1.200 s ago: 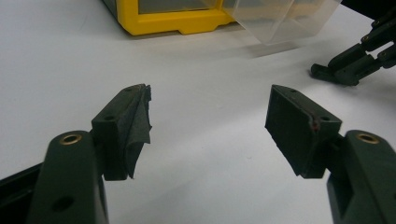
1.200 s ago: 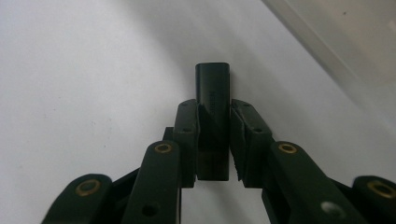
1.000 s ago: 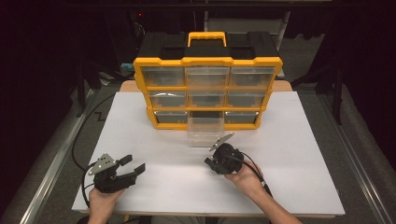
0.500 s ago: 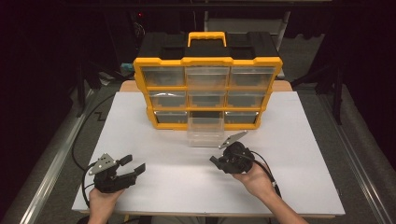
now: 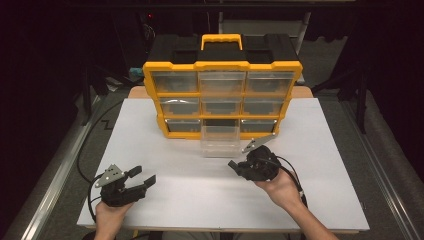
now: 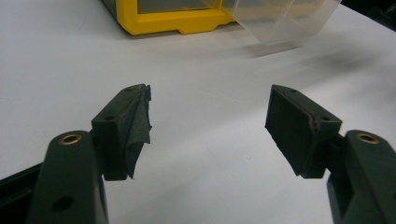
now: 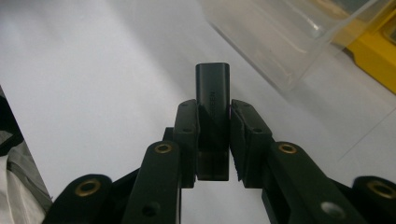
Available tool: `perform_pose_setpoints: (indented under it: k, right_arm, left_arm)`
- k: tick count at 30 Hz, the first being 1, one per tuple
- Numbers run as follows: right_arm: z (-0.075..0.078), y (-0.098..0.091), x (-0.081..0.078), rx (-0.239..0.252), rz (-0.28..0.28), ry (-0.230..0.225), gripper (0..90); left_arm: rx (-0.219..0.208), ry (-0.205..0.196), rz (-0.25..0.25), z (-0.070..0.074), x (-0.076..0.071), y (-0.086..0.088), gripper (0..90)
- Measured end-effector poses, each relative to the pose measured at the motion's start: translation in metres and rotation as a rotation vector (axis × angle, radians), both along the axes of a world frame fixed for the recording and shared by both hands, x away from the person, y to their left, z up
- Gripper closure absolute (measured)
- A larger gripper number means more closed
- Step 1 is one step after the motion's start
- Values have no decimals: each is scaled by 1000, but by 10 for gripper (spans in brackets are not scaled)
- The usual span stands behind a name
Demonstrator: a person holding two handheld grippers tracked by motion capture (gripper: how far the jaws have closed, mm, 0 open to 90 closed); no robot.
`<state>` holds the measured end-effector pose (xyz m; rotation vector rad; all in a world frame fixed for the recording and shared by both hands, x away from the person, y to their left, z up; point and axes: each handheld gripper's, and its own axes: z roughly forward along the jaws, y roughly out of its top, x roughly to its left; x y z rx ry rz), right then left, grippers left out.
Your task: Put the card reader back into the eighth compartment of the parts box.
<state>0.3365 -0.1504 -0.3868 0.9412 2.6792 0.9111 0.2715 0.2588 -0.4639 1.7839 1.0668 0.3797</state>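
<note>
A: Start from the near edge. What do you see?

B: At about 7 o'clock on the white table [image 5: 320, 200] the left gripper [image 5: 142, 179] rests low in the person's hand. Its jaws are spread wide with nothing between them; in the left gripper view [image 6: 210, 126] there is just bare table between the two pads. It has not moved compared with one second ago.

A: And the right one?

B: The right gripper [image 5: 235, 165] sits at about 5 o'clock, a little farther in. Its jaws are pressed on a small black block [image 7: 213, 100], which stands up between the pads. Compared with one second ago, this hand has lifted and drifted to the right, away from the drawer front, and the grip did not change.

A: So where is the block now?

B: In the right jaws, above the table, just beside the clear drawer [image 5: 219, 140] that is pulled out of the bottom row of the yellow organizer [image 5: 222, 65] at 12 o'clock.

A: What does this mean for the work?

B: I think the block is secured and carried. The drawer is open and looks empty, so probably the block must go in there; the hand needs to come over the drawer rim before the jaws open.
</note>
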Motion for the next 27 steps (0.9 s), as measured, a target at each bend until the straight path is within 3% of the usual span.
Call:
perform_pose_setpoints:
  k: [27]
  right_arm:
    - [34, 1, 21, 47, -23, -29, 736]
  left_arm:
    - [0, 3, -1, 0, 0, 1, 314]
